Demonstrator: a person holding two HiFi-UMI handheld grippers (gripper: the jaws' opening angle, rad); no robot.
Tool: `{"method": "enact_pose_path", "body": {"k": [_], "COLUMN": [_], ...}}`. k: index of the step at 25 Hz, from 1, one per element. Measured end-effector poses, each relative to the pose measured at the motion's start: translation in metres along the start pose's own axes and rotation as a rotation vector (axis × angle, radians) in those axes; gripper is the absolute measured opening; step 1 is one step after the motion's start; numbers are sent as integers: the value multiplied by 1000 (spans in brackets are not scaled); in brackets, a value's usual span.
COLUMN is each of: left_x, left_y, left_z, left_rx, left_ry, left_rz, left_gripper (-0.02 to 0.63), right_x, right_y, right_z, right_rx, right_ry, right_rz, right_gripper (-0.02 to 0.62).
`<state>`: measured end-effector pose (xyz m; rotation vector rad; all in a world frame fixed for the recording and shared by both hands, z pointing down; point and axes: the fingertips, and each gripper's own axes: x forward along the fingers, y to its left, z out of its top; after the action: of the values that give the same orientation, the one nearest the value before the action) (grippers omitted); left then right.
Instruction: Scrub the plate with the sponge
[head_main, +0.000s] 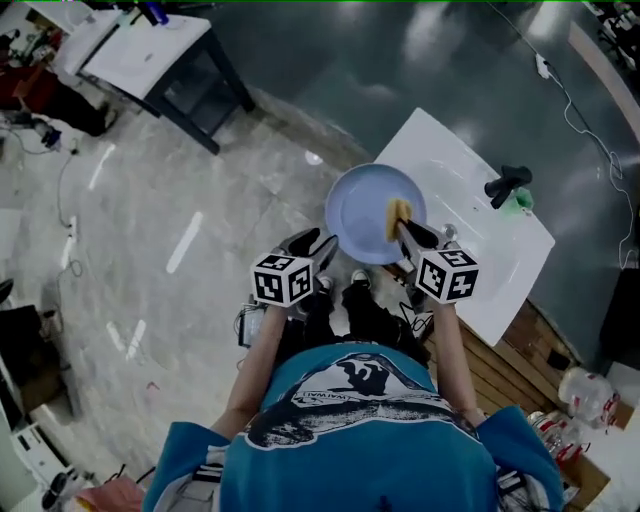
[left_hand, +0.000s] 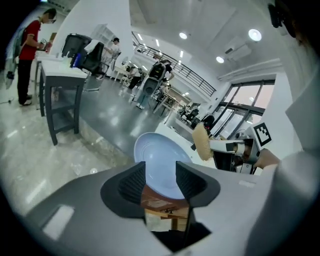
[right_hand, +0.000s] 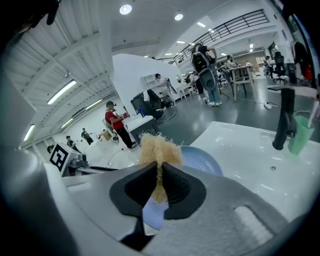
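Closest to the head camera is the person's blue printed shirt (head_main: 360, 420), with both forearms reaching forward from it. Each hand carries a gripper with a black-and-white marker cube, one cube at the left (head_main: 283, 279) and one at the right (head_main: 447, 273).

The left gripper (head_main: 318, 243) has its jaws spread wide and grips nothing. In its own view the pale blue plate (head_main: 360, 210) shows through the gap beyond the pads, and neither pad presses on it. From above, this gripper's tips sit just beside the plate's left rim.

The right gripper (head_main: 405, 232) is clamped on a yellowish, fibrous sponge (head_main: 398, 215). The jaws pinch it thin between the pads and its frayed end sticks out past the tips. Seen from above, the sponge is over the right part of the plate, but whether it touches the surface cannot be told.

The plate sits at the near corner of a white sink top (head_main: 480, 260). A black faucet (head_main: 508, 183) and a green cup (head_main: 520, 203) stand well apart from it, toward the far side of the sink.
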<state>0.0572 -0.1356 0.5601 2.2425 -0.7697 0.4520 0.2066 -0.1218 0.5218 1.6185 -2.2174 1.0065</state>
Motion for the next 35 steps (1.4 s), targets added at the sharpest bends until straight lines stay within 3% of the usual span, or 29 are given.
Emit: {"method": "enact_pose_path", "body": {"k": [5,11,18,21,27,35], "left_x": [22,44,58,58,55,59], "left_y": [19,19,19,19,20,22], "left_z": [-20,-49,-61,-60,-59,-58], "left_rx": [-129,-259,-266,-258,-287,-304], "left_ry": [23,54,71,72,61,64], "left_rz": [59,53,108,117,118,100], "left_gripper": [202,204,140,140,132,127], "right_x": [43,99,135,140,142,136], "right_y": [-4,12,36,43,34,-35], "right_z": [11,-2,-56,-74,-65,-35], "right_rx": [-111,-203,-343,-408,-406,-472], "right_ry": [90,219,436,481,472,449], "right_rz": [74,154,247,273,250,51], "right_gripper": [31,31,31,31,31,31]}}
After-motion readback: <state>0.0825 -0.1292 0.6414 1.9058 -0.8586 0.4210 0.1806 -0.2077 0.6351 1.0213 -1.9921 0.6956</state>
